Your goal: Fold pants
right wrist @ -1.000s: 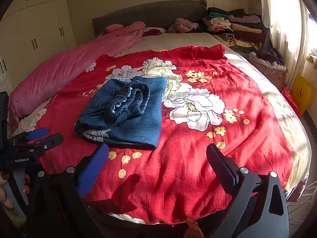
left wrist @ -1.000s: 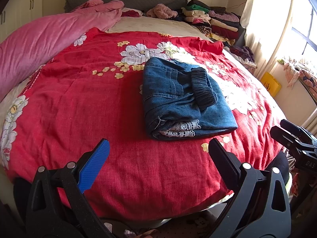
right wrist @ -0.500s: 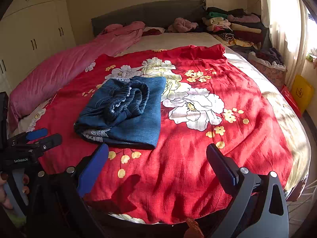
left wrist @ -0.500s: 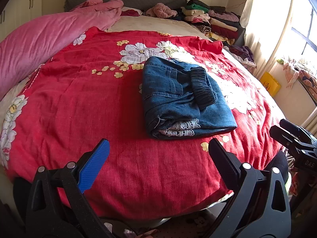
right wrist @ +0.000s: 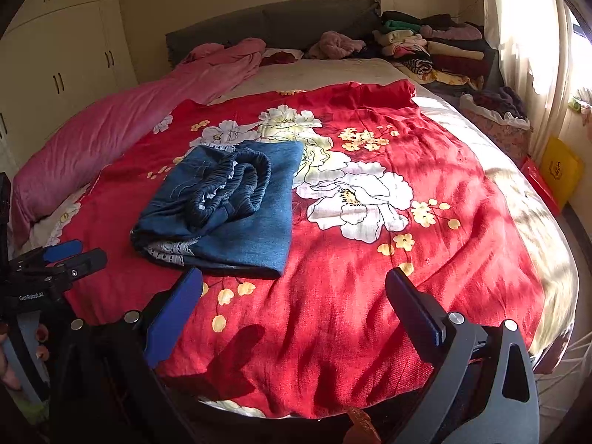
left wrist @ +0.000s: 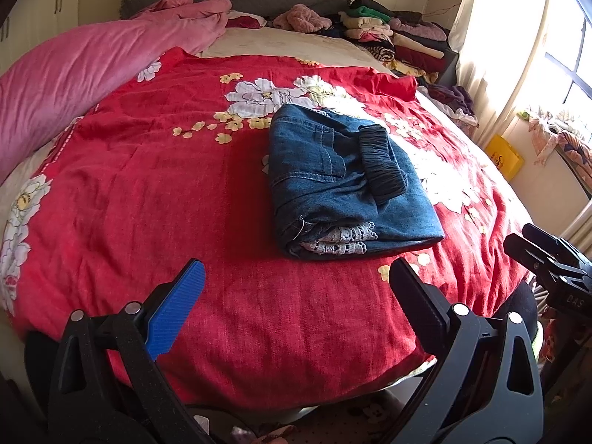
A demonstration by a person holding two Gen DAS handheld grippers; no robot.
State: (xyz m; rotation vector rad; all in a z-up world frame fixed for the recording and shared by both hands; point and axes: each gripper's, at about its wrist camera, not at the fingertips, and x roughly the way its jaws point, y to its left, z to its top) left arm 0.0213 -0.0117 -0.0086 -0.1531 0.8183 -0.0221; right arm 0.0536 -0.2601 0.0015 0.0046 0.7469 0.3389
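Observation:
The blue denim pants (left wrist: 344,185) lie folded in a compact stack on the red floral bedspread (left wrist: 148,203), elastic waistband on top and white lace trim at the near edge. They also show in the right wrist view (right wrist: 229,218). My left gripper (left wrist: 296,296) is open and empty, held back over the bed's near edge, short of the pants. My right gripper (right wrist: 294,303) is open and empty, also back from the pants, to their right. Each gripper shows in the other's view: right gripper (left wrist: 547,259), left gripper (right wrist: 63,259).
A pink duvet (left wrist: 74,81) lies along the bed's left side. Stacks of folded clothes (left wrist: 392,40) sit at the head on the right. A dark headboard (right wrist: 296,22), white wardrobe (right wrist: 55,66), a yellow box (right wrist: 560,170) and a curtained window stand around the bed.
Both grippers have drifted very slightly; the pants lie unmoved and both jaws stay open.

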